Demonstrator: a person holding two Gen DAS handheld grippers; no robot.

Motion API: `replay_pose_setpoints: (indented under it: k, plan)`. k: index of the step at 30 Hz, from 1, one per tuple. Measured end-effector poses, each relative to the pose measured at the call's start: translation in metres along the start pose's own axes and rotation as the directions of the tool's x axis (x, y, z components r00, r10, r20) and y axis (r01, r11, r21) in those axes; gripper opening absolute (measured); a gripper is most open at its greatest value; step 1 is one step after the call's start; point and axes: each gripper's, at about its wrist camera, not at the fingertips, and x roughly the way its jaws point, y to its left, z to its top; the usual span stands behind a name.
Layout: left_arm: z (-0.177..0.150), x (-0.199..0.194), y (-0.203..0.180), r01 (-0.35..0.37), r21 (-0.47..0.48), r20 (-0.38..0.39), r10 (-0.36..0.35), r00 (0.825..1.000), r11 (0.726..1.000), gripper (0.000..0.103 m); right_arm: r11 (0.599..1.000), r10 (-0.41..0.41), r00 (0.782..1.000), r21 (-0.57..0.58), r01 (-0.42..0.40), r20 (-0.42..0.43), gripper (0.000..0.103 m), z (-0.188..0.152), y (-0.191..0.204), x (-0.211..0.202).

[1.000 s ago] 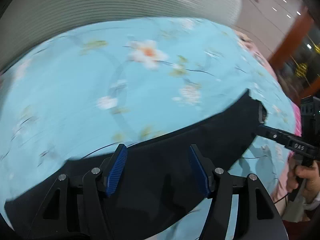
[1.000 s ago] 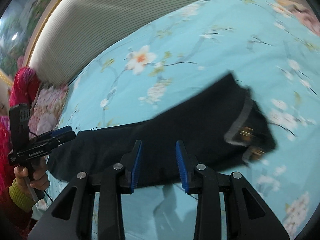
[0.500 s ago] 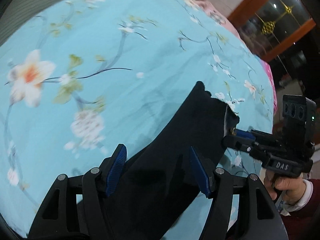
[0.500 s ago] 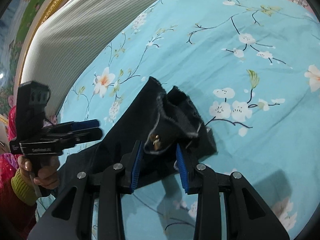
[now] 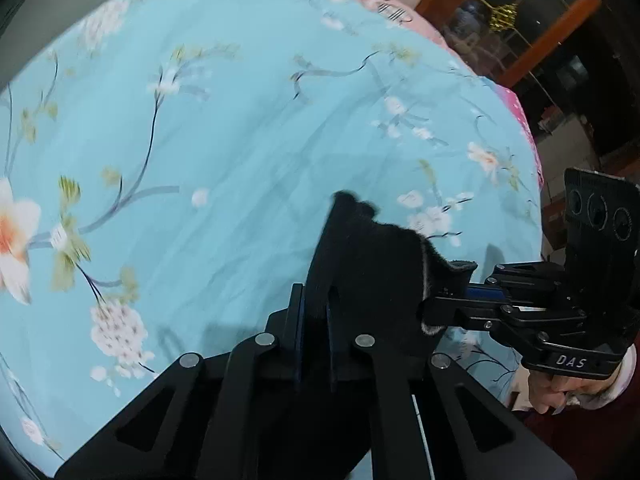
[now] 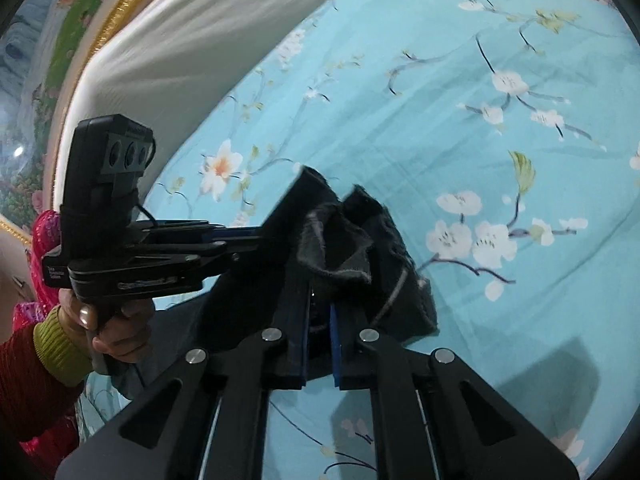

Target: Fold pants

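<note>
With both the left gripper [image 5: 314, 332] and right gripper [image 6: 318, 332] clamped on the pants [image 6: 352, 248], carry the bunched end evenly toward 12 o'clock.

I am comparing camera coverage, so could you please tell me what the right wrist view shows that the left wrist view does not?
Only the right wrist view shows the white headboard, the gold-framed painting beside it, and the grey inner lining of the bunched waistband.

Only the left wrist view shows the wooden-framed glass cabinet beyond the bed's far edge.

Both show the black pants lifted above the blue floral bedsheet, with the left gripper and right gripper each clamped on the fabric.
</note>
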Motion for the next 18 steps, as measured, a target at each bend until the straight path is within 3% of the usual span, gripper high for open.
replay_pose_setpoints:
  k: [8,18]
  plan:
    - [0.02,-0.032,-0.033,0.013,0.113,0.071,-0.022,0.997,0.993,0.005,0.997,0.069,0.992,-0.045,-0.065,0.105,0.008,0.014,0.019,-0.051]
    - [0.017,0.02,-0.037,-0.05,0.149,-0.008,0.052,0.999,0.988,0.005,0.998,-0.026,0.999,0.064,0.024,0.022,0.008,-0.004,-0.02,-0.021]
